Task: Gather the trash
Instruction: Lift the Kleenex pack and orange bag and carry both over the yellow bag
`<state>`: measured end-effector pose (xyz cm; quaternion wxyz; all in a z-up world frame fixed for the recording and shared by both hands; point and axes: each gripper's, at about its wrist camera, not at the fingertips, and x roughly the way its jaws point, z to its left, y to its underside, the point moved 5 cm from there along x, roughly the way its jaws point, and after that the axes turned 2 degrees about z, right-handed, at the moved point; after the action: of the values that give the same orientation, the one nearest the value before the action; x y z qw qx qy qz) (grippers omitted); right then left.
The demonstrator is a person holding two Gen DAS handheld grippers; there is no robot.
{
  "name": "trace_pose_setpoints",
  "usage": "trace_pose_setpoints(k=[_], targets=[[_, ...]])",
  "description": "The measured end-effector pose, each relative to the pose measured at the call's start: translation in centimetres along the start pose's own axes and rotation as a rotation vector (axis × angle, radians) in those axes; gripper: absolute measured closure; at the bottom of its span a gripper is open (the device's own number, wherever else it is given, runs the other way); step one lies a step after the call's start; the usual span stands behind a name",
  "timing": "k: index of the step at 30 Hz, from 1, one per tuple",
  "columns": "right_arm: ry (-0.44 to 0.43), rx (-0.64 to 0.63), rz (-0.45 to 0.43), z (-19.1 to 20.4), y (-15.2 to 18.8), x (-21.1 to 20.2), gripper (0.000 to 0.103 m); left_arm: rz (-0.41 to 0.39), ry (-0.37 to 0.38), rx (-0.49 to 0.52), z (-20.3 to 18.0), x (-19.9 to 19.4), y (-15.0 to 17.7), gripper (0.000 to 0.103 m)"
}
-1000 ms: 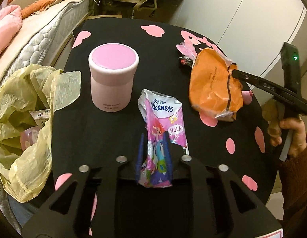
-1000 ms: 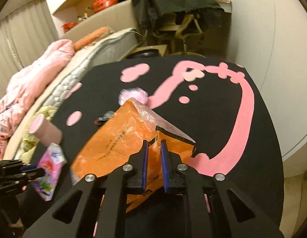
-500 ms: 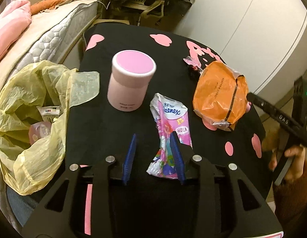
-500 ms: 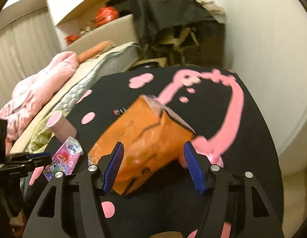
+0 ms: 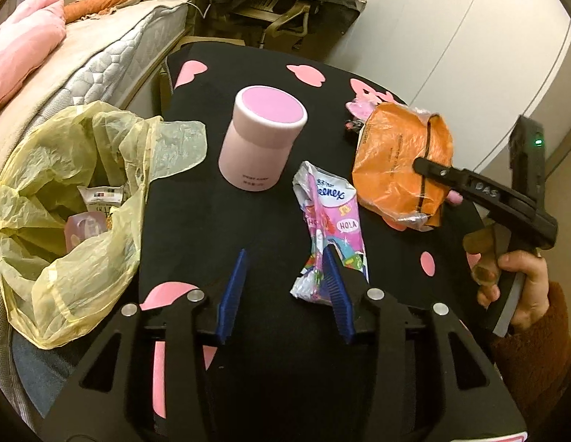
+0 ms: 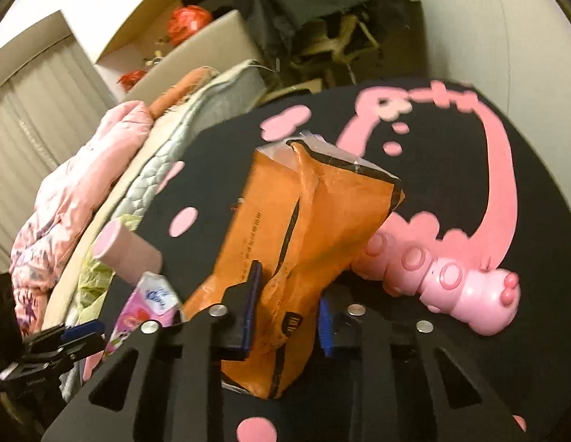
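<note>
Blue pads of the left gripper [image 5: 285, 287] stand apart over the black table [image 5: 226, 228], having just been opening; the tissue pack [image 5: 331, 228] lies flat beside the right-hand pad, not between the two, so nothing is held there. I judge the pack was let go so it can be taken afresh, its crumpled near end being a poor purchase. On the other side, the right gripper [image 6: 285, 300] has just been closing, and its pads now press into the lower part of the orange bag [image 6: 307, 228], pinching the soft plastic into a fold; the bag rises from the jaws with its torn top standing up, clear of the pink toy [image 6: 451, 280] just beside it. Gripping low on a gathered fold likely keeps the slack film from slipping out. Farther along the table stands a pink jar [image 5: 261, 143], upright and closed, apart from both wrappers. At the table's left edge hangs the yellow sack [image 5: 64, 221], its mouth open and some wrappers already inside, placed within easy reach for the drop.
</note>
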<state>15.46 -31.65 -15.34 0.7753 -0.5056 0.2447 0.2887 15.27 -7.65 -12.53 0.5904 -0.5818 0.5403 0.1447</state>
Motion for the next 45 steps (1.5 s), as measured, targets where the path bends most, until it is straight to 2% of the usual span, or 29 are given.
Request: trace_pose_setpoints(k=[6, 10, 11, 12, 14, 18, 25, 31, 37, 45], targets=[[0.052, -0.080, -0.071, 0.3, -0.3, -5.2, 0.081, 0.014, 0.013, 0.021, -1.4, 1.6, -0.1, 0.062], [0.060, -0.086, -0.064, -0.4, 0.1, -7.2, 0.081, 0.035, -0.008, 0.018, -2.3, 3.2, -0.3, 0.062], [0.063, -0.091, -0.060, -0.5, 0.2, -7.4, 0.081, 0.030, -0.017, 0.021, -2.3, 3.3, -0.4, 0.065], [0.067, -0.098, -0.055, -0.5, 0.5, -7.6, 0.081, 0.031, -0.020, 0.033, -2.6, 3.4, -0.5, 0.081], [0.070, -0.104, -0.049, -0.6, 0.9, -7.9, 0.081, 0.047, -0.005, 0.041, -3.1, 3.6, -0.4, 0.094], [0.067, -0.116, -0.056, -0.2, 1.1, -8.5, 0.081, 0.038, 0.004, 0.049, -3.4, 3.0, -0.3, 0.098], [0.034, -0.165, -0.085, 2.2, 0.8, -9.3, 0.081, -0.075, -0.020, 0.064, -3.0, -1.5, -1.2, 0.098], [-0.003, -0.254, -0.123, 6.3, -0.6, -10.4, 0.081, -0.177, -0.058, 0.041, -1.4, -6.0, -2.1, 0.098], [-0.072, -0.379, -0.162, 12.9, -2.6, -10.5, 0.081, -0.288, -0.126, 0.015, 1.9, -10.9, -3.3, 0.098], [-0.162, -0.526, -0.128, 21.7, -3.2, -7.0, 0.081, -0.359, -0.193, -0.081, 7.9, -14.7, -3.1, 0.098]])
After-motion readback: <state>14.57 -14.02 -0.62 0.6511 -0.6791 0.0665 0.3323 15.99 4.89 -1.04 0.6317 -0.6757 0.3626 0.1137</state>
